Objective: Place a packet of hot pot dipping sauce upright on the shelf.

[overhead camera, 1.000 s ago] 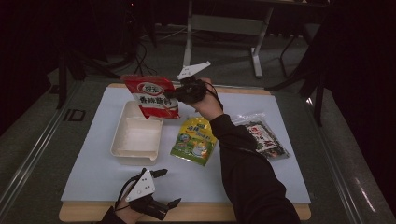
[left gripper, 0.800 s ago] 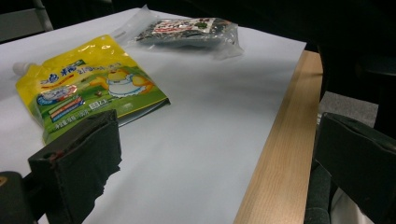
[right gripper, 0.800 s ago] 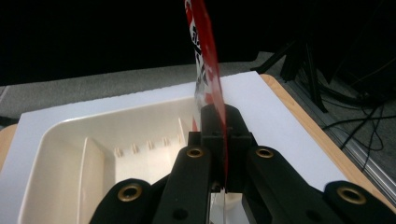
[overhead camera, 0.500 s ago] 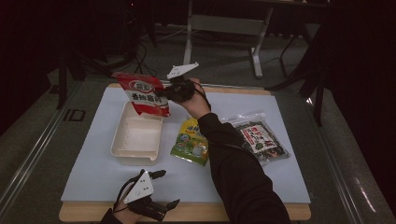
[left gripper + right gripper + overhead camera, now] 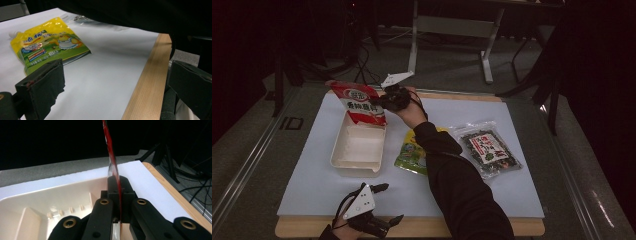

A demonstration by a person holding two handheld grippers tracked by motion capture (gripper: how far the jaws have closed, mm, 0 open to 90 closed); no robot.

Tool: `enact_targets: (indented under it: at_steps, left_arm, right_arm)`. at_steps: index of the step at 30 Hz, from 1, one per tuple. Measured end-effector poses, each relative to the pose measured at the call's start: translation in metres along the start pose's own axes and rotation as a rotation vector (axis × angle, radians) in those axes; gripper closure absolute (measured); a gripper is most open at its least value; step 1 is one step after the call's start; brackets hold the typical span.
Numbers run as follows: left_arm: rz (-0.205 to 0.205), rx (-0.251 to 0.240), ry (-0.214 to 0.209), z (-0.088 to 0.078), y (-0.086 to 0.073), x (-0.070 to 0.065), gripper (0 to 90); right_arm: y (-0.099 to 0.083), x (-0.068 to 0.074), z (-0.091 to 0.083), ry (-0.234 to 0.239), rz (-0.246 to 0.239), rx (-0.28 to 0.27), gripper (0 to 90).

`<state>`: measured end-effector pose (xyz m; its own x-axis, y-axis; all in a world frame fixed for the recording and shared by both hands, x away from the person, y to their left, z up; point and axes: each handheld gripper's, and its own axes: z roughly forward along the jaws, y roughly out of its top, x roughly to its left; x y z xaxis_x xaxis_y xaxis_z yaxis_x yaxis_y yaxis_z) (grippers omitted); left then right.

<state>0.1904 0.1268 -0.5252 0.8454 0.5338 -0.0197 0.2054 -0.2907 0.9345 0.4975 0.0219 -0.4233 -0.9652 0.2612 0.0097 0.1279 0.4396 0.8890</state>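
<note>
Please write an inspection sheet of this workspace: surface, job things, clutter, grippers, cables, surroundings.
Surface: white sheet on a wooden table.
Job things: red snack bag held over the far end of the white tray.
Clutter: yellow pouch and seaweed packet lie right of the tray.
Grippers: right gripper shut on the red bag's edge; left gripper open, at the near table edge.
Cables: black cables on the floor beyond the table.
Surroundings: dark room, metal frame behind.
</note>
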Motion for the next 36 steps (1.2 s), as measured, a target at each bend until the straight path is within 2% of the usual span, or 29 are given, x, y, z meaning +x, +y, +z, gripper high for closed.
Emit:
enact_targets:
  at_steps: [5,10,13,16,18,19,21,27,28,30,36]
  left_arm:
    - [-0.003,0.001,-0.003,0.001,-0.001,0.0,2.1]
    - [0.001,0.008,-0.003,0.002,-0.001,-0.001,2.1]
    - [0.002,0.011,-0.005,0.003,-0.001,-0.001,2.1]
    - [0.001,0.012,-0.005,0.003,-0.002,-0.001,2.1]
    - [-0.002,0.012,-0.004,0.003,-0.002,0.0,2.1]
    - [-0.003,0.013,-0.003,0.003,-0.002,0.0,2.1]
    - [-0.003,0.013,-0.004,0.004,-0.002,0.0,2.1]
    - [0.001,0.022,-0.01,0.007,-0.002,0.0,2.1]
    - [0.001,0.022,-0.01,0.007,-0.002,0.0,2.1]
    - [0.003,0.024,-0.009,0.008,-0.002,0.0,2.1]
    - [0.006,0.022,-0.009,0.008,-0.001,0.001,2.1]
  right_arm:
    - [-0.008,-0.001,0.008,0.0,0.015,0.016,90.0]
    - [-0.012,-0.001,0.01,0.006,0.055,0.006,90.0]
    - [-0.018,0.001,0.016,-0.01,0.047,0.045,90.0]
    - [-0.022,0.002,0.016,-0.029,0.056,0.048,89.3]
    - [-0.022,0.003,0.015,-0.043,0.064,0.061,83.9]
    - [-0.022,0.002,0.013,-0.045,0.067,0.06,79.6]
    - [-0.022,0.001,0.009,-0.048,0.074,0.073,80.6]
    - [-0.023,0.0,-0.009,-0.054,0.088,0.083,67.6]
    - [-0.023,0.0,-0.009,-0.054,0.088,0.083,67.6]
    - [-0.03,0.0,-0.021,-0.064,0.1,0.098,61.8]
    - [-0.04,-0.002,-0.041,-0.08,0.1,0.12,58.1]
